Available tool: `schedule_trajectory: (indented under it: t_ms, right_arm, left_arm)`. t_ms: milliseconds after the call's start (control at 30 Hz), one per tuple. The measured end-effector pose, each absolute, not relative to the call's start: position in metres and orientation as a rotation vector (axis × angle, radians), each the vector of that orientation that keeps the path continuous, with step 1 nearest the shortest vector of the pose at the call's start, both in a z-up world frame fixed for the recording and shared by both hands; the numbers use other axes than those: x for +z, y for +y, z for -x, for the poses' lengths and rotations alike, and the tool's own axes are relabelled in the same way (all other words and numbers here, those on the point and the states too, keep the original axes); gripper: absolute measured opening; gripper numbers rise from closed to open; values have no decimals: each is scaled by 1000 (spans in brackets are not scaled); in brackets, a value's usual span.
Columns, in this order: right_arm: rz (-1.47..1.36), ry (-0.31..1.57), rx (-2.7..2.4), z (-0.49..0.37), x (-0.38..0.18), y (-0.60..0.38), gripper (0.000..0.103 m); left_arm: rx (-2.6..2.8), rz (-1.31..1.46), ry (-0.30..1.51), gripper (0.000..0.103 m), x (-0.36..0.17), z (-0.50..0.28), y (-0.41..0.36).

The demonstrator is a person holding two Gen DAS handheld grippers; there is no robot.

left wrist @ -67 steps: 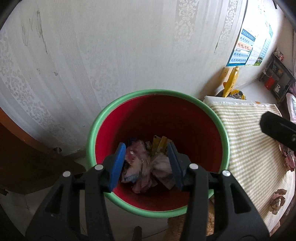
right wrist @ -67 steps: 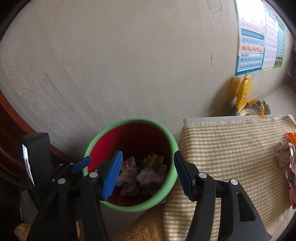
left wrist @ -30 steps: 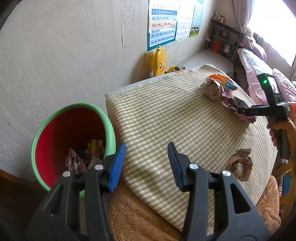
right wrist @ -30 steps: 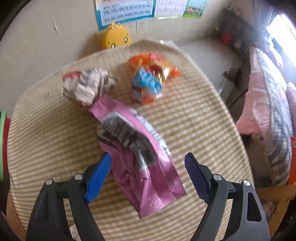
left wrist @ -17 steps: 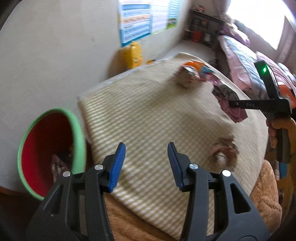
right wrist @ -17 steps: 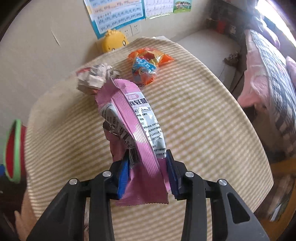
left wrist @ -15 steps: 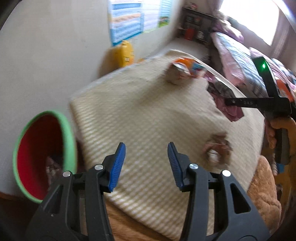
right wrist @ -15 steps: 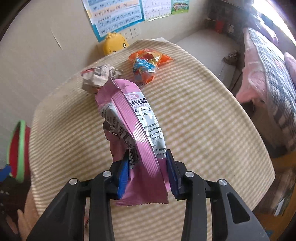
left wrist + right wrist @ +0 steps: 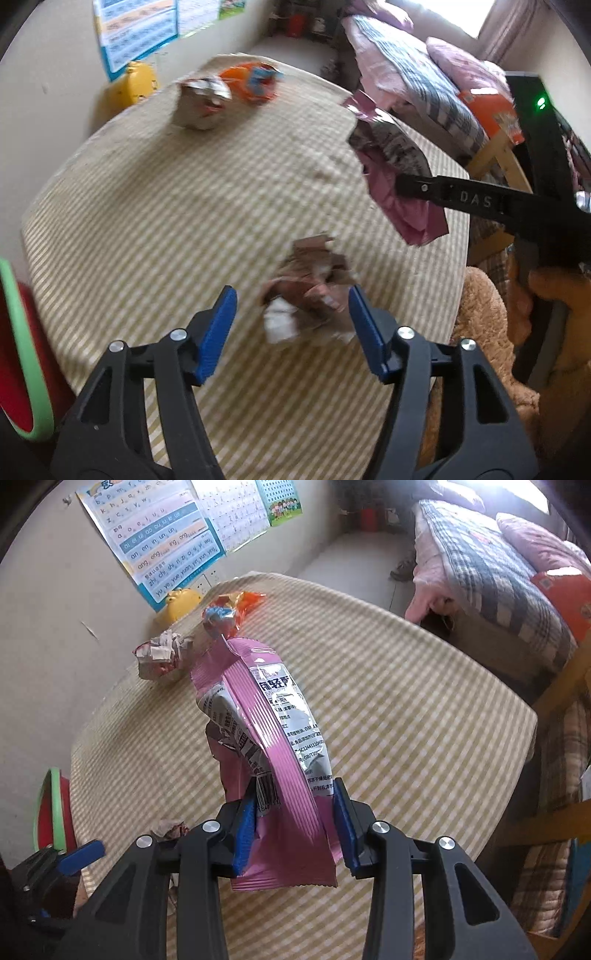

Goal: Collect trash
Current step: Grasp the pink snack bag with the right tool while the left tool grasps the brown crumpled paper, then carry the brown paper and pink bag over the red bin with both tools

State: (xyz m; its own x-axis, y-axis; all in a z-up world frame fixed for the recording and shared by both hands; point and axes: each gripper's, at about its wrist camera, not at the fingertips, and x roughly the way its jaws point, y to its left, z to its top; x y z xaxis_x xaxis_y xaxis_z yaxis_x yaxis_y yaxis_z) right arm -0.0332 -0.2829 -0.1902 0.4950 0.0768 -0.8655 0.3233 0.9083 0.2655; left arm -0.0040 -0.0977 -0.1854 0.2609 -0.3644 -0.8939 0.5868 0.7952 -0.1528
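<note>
On the checked tablecloth (image 9: 166,203) lies a crumpled brown wrapper (image 9: 310,291), between the blue pads of my left gripper (image 9: 290,295). Its jaws are opening and the pads do not touch the wrapper. My right gripper (image 9: 294,794) is shut on the lower end of a pink snack wrapper (image 9: 266,716), held up off the table, though its jaws are opening slightly. From the left wrist view the pink snack wrapper (image 9: 391,173) hangs at the right. A crumpled paper ball (image 9: 201,99) and an orange snack bag (image 9: 255,83) lie at the far edge. The green-rimmed red bin (image 9: 22,350) stands left of the table.
A yellow duck-shaped toy (image 9: 181,603) sits against the wall behind the table, under posters. A bed (image 9: 498,572) with a plaid quilt is at the right. Brown plush fabric (image 9: 487,332) and a wooden chair frame (image 9: 554,686) border the table's near right side.
My left gripper swung from the bin across the table to the crumpled brown wrapper and its jaws widened. My right gripper closed on the pink wrapper and lifted it off the cloth.
</note>
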Motion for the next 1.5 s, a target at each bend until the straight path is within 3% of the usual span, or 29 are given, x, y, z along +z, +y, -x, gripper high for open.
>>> schedule_trajectory:
  t_ms: [400, 633, 733, 867, 1167, 1233, 1333, 1500]
  right_arm:
    - [-441, 1049, -133, 31, -201, -282, 41]
    - [-459, 1038, -145, 32, -201, -283, 55]
    - [-467, 1034, -150, 33, -200, -286, 56]
    - [-467, 1045, -147, 33, -201, -286, 56]
    - [-454, 1084, -123, 33, -206, -274, 61]
    - [-460, 1090, -117, 33, -207, -272, 60]
    - [-460, 1092, -104, 34, -205, -267, 38]
    - [-441, 1044, -101, 38, -186, -259, 34]
  left_arm:
    - [-591, -254, 1192, 58, -207, -2, -117]
    - [-578, -279, 1191, 59, -210, -1, -120]
    - [-574, -278, 1189, 58, -210, -2, -121]
    - [-560, -291, 1170, 36, -209, -2, -118]
    - [-488, -217, 1132, 32, -190, -13, -88]
    - [-459, -201, 1106, 32, -182, -16, -79]
    - [-403, -192, 1054, 32, -166, -22, -65]
    - [-318, -169, 952, 32, -133, -29, -38]
